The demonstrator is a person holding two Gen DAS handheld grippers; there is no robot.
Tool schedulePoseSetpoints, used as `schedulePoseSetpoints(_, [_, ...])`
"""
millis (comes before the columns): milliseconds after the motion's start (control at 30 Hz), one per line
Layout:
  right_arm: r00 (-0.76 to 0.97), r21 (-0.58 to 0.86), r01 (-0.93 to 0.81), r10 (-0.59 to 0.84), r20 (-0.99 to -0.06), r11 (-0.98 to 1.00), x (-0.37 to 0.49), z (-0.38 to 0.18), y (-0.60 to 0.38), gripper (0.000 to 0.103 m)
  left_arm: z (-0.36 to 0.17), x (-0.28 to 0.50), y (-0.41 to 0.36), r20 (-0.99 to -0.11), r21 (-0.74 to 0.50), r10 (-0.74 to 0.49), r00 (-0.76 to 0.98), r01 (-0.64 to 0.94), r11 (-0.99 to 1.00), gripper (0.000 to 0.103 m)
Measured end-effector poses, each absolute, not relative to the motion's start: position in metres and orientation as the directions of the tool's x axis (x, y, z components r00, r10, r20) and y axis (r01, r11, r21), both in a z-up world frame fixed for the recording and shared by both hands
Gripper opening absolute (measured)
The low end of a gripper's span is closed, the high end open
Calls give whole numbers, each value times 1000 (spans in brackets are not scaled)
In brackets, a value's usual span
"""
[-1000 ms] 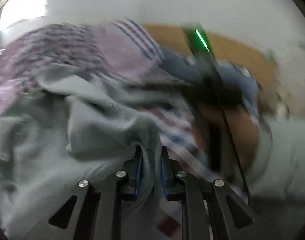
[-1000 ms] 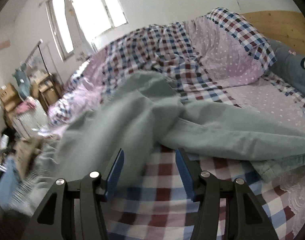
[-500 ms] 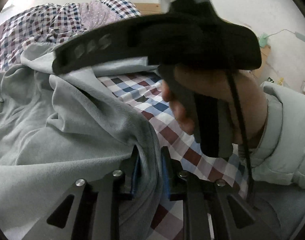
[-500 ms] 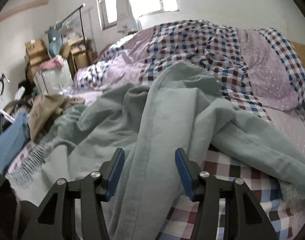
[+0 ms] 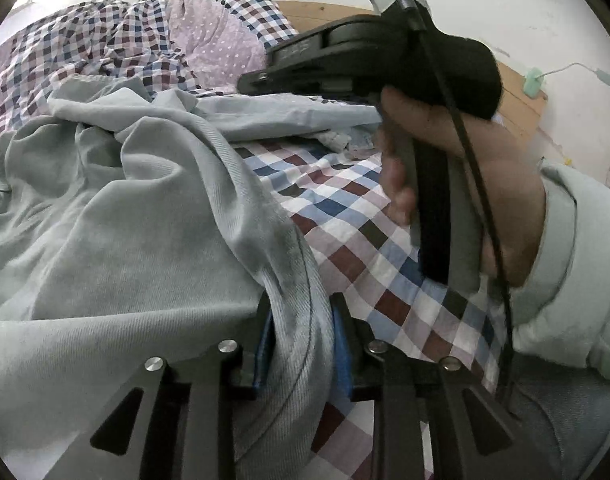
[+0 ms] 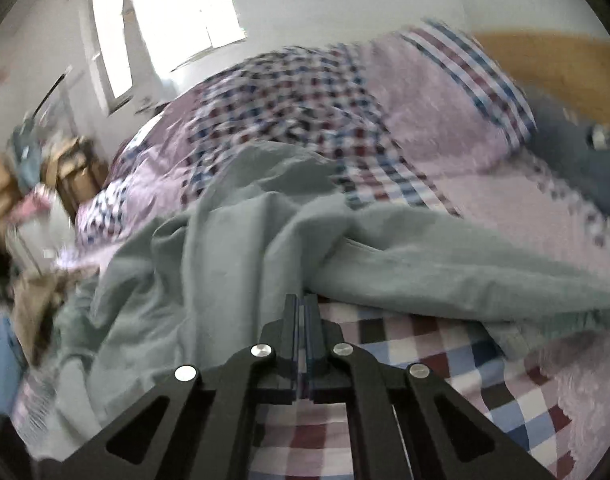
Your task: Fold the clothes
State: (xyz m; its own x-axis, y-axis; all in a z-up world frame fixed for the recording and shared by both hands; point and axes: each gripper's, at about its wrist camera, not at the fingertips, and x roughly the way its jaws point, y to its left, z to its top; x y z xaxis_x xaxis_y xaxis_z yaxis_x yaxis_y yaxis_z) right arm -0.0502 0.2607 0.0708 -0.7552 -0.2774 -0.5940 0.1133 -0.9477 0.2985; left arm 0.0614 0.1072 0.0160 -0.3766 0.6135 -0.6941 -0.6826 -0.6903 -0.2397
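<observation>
Since half a second ago the right gripper has snapped together, whether on cloth I cannot tell. Left gripper pinches a hem of the grey-green garment, heaped on the checked bedsheet. Risk: bunched fabric slipping (thick fold). Open sheet lies rightward, toward the wooden headboard.

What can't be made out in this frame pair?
- Right gripper, right wrist view: fingers closed together at the grey garment; motion blur leaves unclear whether cloth is pinched.
- Garment type: bunched in both views, edges cut off.
- Left gripper, left wrist view: its blue pads are mostly buried in the clamped fold.
</observation>
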Motion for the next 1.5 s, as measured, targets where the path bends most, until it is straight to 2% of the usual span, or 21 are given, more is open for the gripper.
schedulePoseSetpoints(200, [-739,301,245,-378,-557,-922,-47,76,238,10,12,68,115,-680,-270,635,-367,-680,-681,38])
schedulePoseSetpoints(233, [-733,288,277,-396,-554,-917,-45,77,230,17,11,66,115,-679,-270,637,-366,-682,-680,39])
schedulePoseSetpoints(267, [-726,279,305,-412,-552,-911,-43,77,224,31,10,66,115,-678,-269,638,-366,-683,-679,39])
schedulePoseSetpoints(333, [-713,259,343,-430,-553,-903,-40,76,213,43,9,73,117,-675,-273,641,-366,-684,-677,40])
schedulePoseSetpoints(500, [-715,149,292,-319,-622,-945,-45,63,200,40,9,75,116,-671,-277,647,-361,-688,-671,44])
schedulePoseSetpoints(667, [-699,142,271,-295,-651,-952,-49,55,204,37,11,82,108,-667,-283,654,-356,-691,-665,46])
schedulePoseSetpoints(900, [-721,-40,361,-252,-646,-932,-36,51,167,36,13,84,106,-679,-266,647,-345,-706,-656,48])
schedulePoseSetpoints(933, [-722,-46,370,-256,-643,-928,-36,49,166,30,13,86,106,-689,-250,638,-344,-713,-655,48])
schedulePoseSetpoints(967, [-721,-47,376,-260,-643,-926,-37,48,164,17,14,87,106,-699,-233,627,-344,-720,-654,48])
schedulePoseSetpoints(1000, [-724,-45,370,-258,-640,-928,-37,48,165,8,15,89,104,-708,-220,618,-342,-725,-653,48])
schedulePoseSetpoints(1033, [-726,-37,367,-262,-636,-929,-36,49,166,3,17,90,101,-714,-219,614,-337,-725,-653,48])
schedulePoseSetpoints(1133, [-744,3,375,-303,-595,-927,-32,60,174,2,27,92,87,-713,-264,632,-304,-718,-644,48])
schedulePoseSetpoints(1233, [-753,60,396,-361,-549,-916,-26,75,181,2,43,86,57,-638,-454,741,-209,-675,-581,50])
schedulePoseSetpoints(1300, [-745,84,440,-416,-521,-894,-20,83,183,2,53,77,26,-528,-596,828,-188,-613,-519,57])
schedulePoseSetpoints(1433, [-720,75,515,-478,-503,-854,-6,91,173,2,74,58,-36,-289,-750,902,-320,-509,-421,70])
schedulePoseSetpoints(1500, [-697,66,557,-509,-505,-828,2,92,167,2,75,44,-56,-207,-799,893,-401,-458,-391,72])
